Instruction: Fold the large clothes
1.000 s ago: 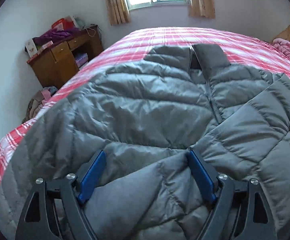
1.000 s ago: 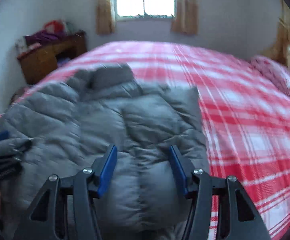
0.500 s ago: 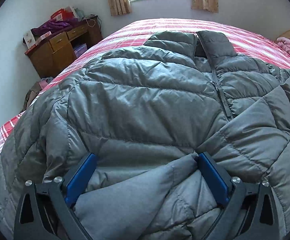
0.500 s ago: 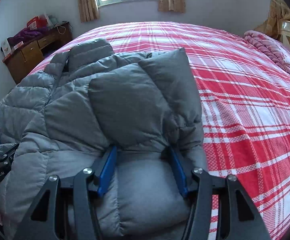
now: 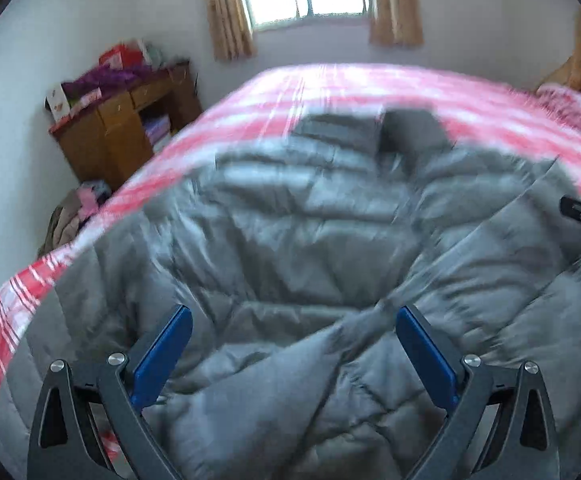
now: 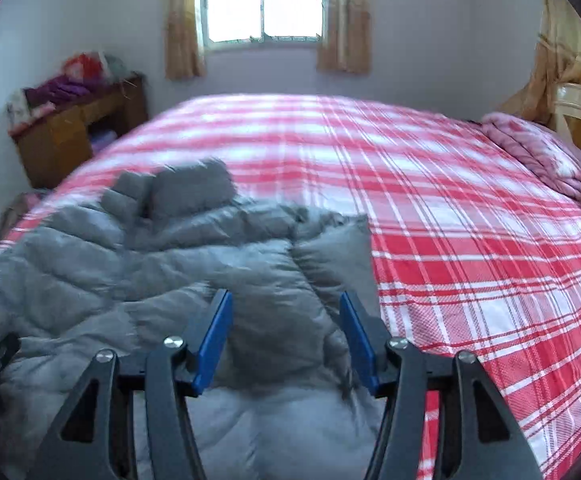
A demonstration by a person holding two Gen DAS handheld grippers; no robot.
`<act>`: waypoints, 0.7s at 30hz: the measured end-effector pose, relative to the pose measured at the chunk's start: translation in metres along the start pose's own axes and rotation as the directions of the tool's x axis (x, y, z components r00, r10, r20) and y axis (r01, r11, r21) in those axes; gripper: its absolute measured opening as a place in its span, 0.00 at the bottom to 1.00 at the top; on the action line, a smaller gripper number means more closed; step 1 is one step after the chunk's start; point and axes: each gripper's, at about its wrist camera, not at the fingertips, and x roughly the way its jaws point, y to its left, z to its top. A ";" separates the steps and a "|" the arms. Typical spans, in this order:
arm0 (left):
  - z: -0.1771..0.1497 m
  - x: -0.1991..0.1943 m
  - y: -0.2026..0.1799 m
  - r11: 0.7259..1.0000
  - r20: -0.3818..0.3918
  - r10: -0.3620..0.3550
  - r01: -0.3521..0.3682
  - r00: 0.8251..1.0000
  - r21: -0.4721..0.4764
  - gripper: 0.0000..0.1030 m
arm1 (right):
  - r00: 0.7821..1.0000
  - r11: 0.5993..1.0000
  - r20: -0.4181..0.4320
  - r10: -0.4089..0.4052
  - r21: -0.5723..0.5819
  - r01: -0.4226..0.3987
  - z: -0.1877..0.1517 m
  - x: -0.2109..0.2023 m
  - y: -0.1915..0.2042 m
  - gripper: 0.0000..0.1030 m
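On the bed with the red-and-white plaid cover [image 6: 470, 264] lay the grey quilted puffer jacket [image 5: 298, 240], collar toward the window, while the left gripper [image 5: 293, 354] stood spread wide and the right gripper [image 6: 286, 336] half-spread above its padding, neither pinching cloth.

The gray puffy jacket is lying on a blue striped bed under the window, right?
Not quite. The jacket is gray and puffy, and it lies under the window, but the bed is red and white plaid, not blue striped. The right wrist view shows it.
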 end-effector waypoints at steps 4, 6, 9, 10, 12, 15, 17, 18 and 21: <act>-0.006 0.023 0.000 1.000 -0.052 -0.029 0.028 0.998 -0.015 0.99 | 0.996 1.000 -0.094 -0.001 0.022 0.003 -0.018 0.040 -0.010 0.57; -0.006 0.028 -0.001 0.999 -0.056 -0.027 0.025 0.998 -0.027 0.99 | 0.993 0.998 -0.113 0.027 0.060 -0.020 -0.025 0.045 -0.018 0.57; -0.006 0.031 -0.003 0.999 -0.058 -0.017 0.015 0.998 -0.033 0.99 | 0.990 0.996 -0.133 0.046 0.079 -0.036 -0.025 0.051 -0.023 0.58; -0.006 0.032 -0.003 0.999 -0.061 -0.019 0.017 0.998 -0.033 0.99 | 0.990 0.997 -0.139 0.037 0.070 -0.027 -0.025 0.053 -0.022 0.59; -0.005 0.028 0.002 0.999 -0.073 -0.031 0.028 0.997 -0.039 0.99 | 0.989 0.999 -0.149 0.010 0.037 -0.005 -0.024 0.050 -0.016 0.60; -0.002 -0.003 0.015 0.996 -0.030 -0.038 0.036 0.999 -0.076 0.99 | 0.990 0.999 -0.132 -0.051 -0.003 0.051 -0.020 0.028 -0.005 0.60; -0.006 -0.035 0.023 0.993 0.063 -0.070 0.076 0.996 -0.095 0.99 | 0.996 1.000 -0.082 0.019 0.022 -0.017 -0.019 -0.006 0.002 0.63; -0.009 -0.045 0.024 0.991 0.083 -0.089 0.096 0.993 -0.094 0.99 | 0.997 0.999 -0.059 0.050 0.012 -0.050 -0.020 -0.025 0.010 0.66; -0.017 -0.039 0.013 0.995 0.061 -0.077 0.080 0.995 -0.051 0.99 | 0.990 0.987 0.001 0.140 -0.077 -0.140 -0.036 -0.065 0.045 0.72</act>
